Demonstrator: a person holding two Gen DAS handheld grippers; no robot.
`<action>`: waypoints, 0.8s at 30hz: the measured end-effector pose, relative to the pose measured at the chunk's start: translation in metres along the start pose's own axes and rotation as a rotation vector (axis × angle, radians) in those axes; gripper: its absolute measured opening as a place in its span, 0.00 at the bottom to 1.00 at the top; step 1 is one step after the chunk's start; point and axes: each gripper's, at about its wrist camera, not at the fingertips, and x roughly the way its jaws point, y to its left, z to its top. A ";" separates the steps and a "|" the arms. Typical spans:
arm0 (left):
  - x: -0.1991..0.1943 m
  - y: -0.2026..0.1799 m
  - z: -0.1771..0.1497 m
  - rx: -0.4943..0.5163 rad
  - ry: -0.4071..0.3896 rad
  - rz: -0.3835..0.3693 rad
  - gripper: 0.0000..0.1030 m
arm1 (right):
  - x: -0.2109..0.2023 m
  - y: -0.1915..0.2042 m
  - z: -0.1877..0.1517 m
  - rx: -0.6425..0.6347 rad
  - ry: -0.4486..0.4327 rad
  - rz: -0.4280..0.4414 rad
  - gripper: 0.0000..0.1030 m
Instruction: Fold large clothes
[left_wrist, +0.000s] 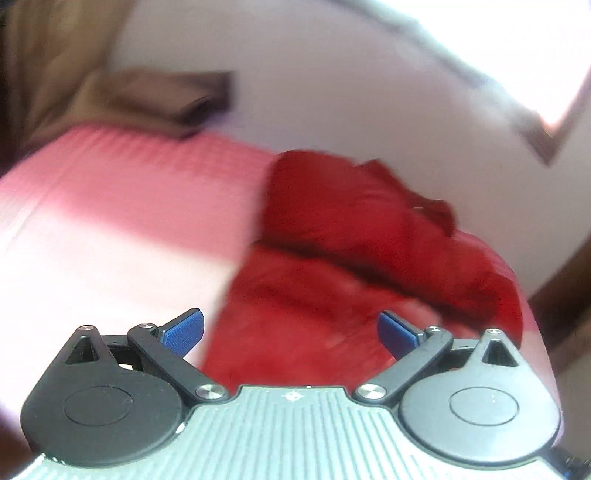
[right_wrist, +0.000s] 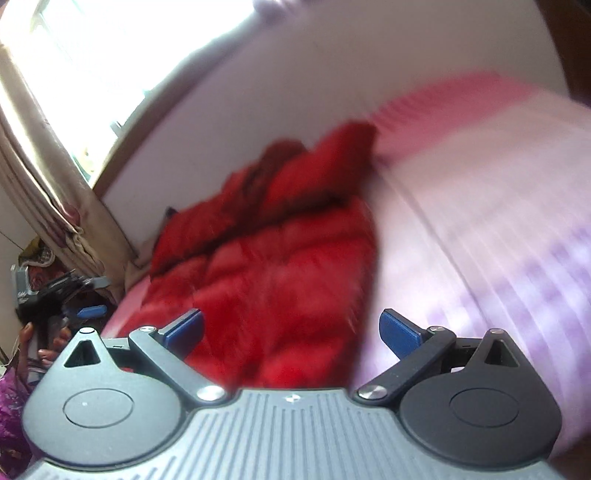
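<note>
Left wrist view: I see my left gripper (left_wrist: 290, 330) with its blue fingers (left_wrist: 184, 330) spread wide, nothing between them. Just ahead lies the red padded jacket (left_wrist: 332, 266) on the bed (left_wrist: 92, 221), which wears a pink striped cover. Jacket's long axis runs from near the fingers away toward the pale wall (left_wrist: 332, 92); a bunched, darker red end, collar or hood I cannot tell, sits at the far end. Frame is motion-blurred. A brown blurred shape (left_wrist: 155, 96) sits beyond the bed at upper left; cannot identify it.

Right wrist view: my right gripper (right_wrist: 291, 332) is also spread wide and empty, fingers (right_wrist: 400, 332) clear of the cloth. The jacket lies ahead and slightly left, quilted panels visible, crumpled end farthest off near the wall. Pink cover fills the right. The left gripper shows at far left, beside the bed edge. A curtain (right_wrist: 44, 177) hangs by a bright window (right_wrist: 110, 48).

No readable writing, labels or brands in either view.
</note>
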 end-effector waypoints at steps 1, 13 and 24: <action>-0.005 0.013 -0.007 -0.021 0.003 0.023 0.95 | -0.004 -0.001 -0.007 -0.002 0.009 -0.013 0.99; -0.015 0.040 -0.076 -0.046 0.111 -0.079 0.75 | 0.008 0.036 -0.050 -0.146 0.087 -0.028 0.34; -0.043 0.001 -0.113 0.093 0.125 -0.146 0.34 | -0.037 0.043 -0.015 -0.241 0.001 -0.092 0.07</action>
